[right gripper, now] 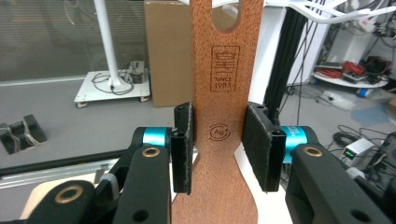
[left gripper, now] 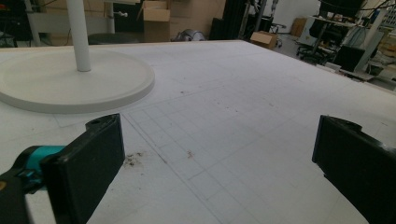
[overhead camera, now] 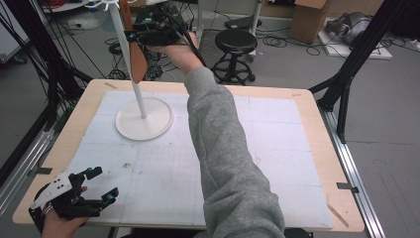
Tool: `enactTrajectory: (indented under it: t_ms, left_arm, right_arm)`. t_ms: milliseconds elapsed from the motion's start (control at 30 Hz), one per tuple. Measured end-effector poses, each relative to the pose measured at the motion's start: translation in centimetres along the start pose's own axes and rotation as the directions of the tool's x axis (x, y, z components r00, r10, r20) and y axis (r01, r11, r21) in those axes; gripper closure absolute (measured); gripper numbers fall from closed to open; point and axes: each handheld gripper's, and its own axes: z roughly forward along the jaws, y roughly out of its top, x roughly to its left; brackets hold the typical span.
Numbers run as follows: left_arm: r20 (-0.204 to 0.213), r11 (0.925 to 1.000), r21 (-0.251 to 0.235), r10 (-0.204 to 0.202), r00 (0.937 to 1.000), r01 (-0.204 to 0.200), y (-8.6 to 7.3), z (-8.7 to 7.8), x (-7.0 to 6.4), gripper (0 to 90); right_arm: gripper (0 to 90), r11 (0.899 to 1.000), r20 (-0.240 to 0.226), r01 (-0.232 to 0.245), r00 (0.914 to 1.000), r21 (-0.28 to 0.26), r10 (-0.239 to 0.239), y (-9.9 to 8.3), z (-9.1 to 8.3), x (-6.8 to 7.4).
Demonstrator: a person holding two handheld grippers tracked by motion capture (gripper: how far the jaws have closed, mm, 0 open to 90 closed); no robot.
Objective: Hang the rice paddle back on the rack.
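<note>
At the table's near left corner, the left gripper (overhead camera: 101, 184) rests with jaws wide apart, holding nothing. Farther back stands a white stand (overhead camera: 144, 118). Beside its pole, raised high, the right gripper (right gripper: 218, 140) clamps a wooden spatula (right gripper: 224, 93) by its handle.

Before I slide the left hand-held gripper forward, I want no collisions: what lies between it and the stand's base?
Nothing: in the high view, bare white mat separates the left hand-held gripper from the base; the left gripper view shows only small specks there.
</note>
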Motion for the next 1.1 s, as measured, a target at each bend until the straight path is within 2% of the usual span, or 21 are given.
enactTrajectory:
  t_ms: [400,1100]
  left_arm:
    - [-0.001,1.0000,0.008,0.004,1.0000,-0.004,-0.1,-0.1,-0.1,2.9]
    - [-0.011,1.0000,0.005,0.002,0.9999,-0.002,-0.1,-0.2,0.1,3.0]
  right_arm:
    - [64.3,1.000,0.057,0.002,0.9984,-0.007,-0.001,-0.1,0.6,0.1]
    - [64.2,1.000,0.084,-0.011,0.9964,0.019,0.009,-0.7,1.5,0.1]
